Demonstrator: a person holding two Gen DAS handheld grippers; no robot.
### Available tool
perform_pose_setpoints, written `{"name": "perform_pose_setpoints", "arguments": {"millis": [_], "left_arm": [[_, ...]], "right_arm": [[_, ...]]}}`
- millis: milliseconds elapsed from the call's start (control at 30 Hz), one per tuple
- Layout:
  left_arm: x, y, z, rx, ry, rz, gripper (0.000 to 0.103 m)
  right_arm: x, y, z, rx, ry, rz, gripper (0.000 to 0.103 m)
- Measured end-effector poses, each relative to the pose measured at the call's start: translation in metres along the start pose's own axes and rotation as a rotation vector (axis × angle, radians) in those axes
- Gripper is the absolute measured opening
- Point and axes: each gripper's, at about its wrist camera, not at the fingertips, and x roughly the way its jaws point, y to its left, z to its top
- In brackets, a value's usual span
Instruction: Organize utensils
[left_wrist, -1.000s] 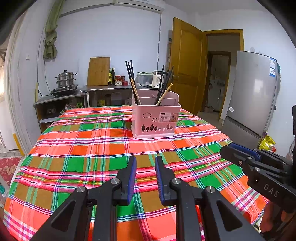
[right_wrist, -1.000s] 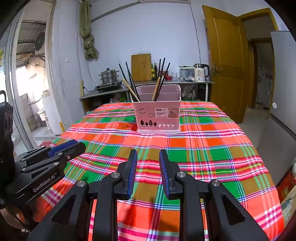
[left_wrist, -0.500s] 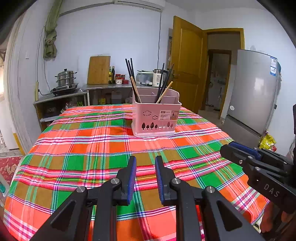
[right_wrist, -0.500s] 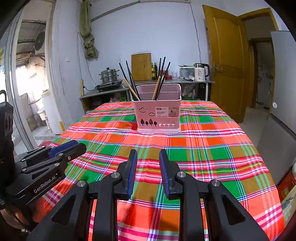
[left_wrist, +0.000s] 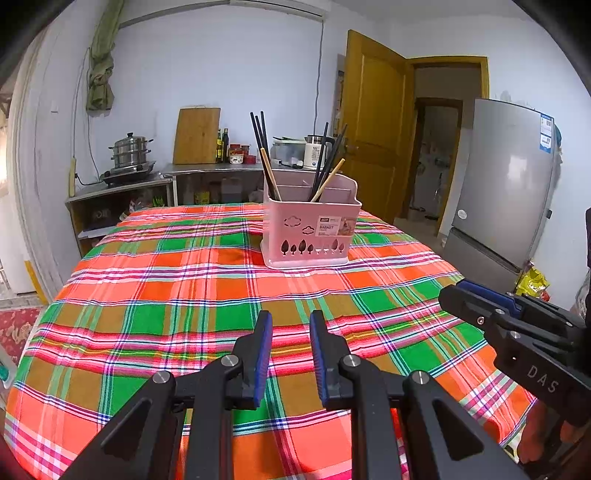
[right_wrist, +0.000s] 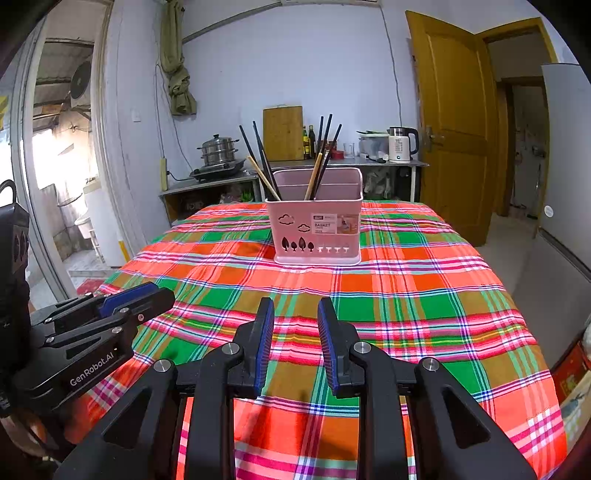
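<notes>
Clearly legible: pink basket (right_wrist: 316, 230) label "BASKET"; left hand-held gripper (right_wrist: 147, 295) marked "GenRobot.AI".

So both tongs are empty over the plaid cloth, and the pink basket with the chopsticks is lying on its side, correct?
Not quite. The pink basket stands upright on the plaid cloth, chopsticks sticking up out of it, as the right wrist view shows. Both the left tongs and the right tongs are empty over the cloth.

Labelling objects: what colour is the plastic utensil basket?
Pale pink utensil basket, clearest in the right wrist view.
</notes>
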Motion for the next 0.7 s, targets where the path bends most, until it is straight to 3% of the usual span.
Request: {"name": "perform_pose_setpoints", "arguments": {"millis": [700], "left_arm": [[-0.003, -0.01, -0.005, 0.051, 0.004, 0.026, 0.02]], "right_arm": [[0.001, 0.0, -0.003, -0.005, 0.006, -0.002, 0.025]]}}
